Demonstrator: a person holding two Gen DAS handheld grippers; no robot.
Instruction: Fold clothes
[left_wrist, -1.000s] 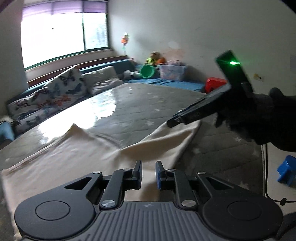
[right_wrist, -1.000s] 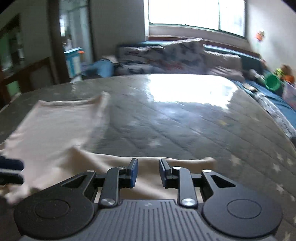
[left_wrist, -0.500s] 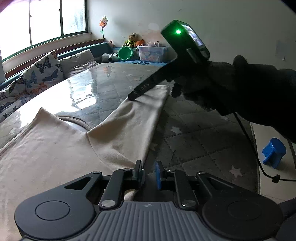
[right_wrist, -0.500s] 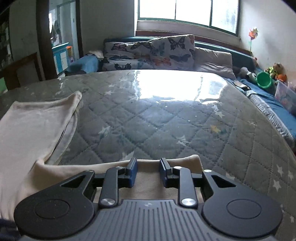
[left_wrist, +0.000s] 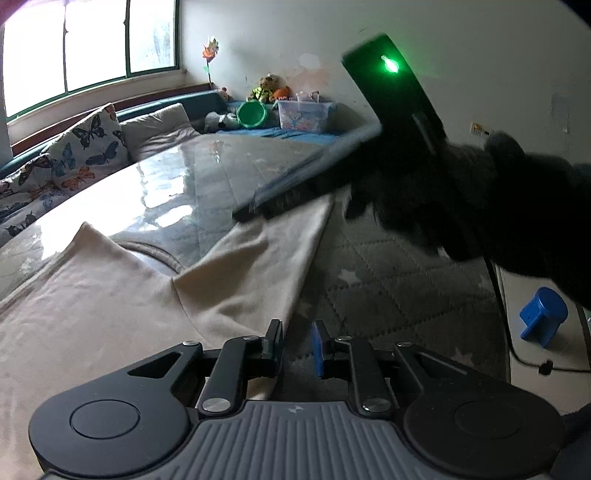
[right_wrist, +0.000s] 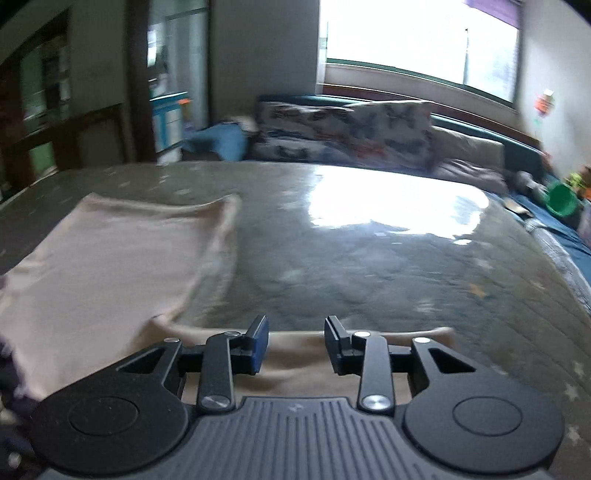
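Since half a second ago the right hand-held gripper has been spreading its jaws, freeing the sleeve of the beige shirt flat on the bed, apparently for folding; the left hand-held gripper stands slightly parted, pinching nothing.

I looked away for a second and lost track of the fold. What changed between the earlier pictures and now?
The right gripper has just been opening its jaws over the beige garment's sleeve and is letting it go; the sleeve now lies flat beneath them. The left gripper has swung off the cloth edge and now sits over the quilted mat, jaws narrow and gripping nothing. The beige garment stays spread on the mat.
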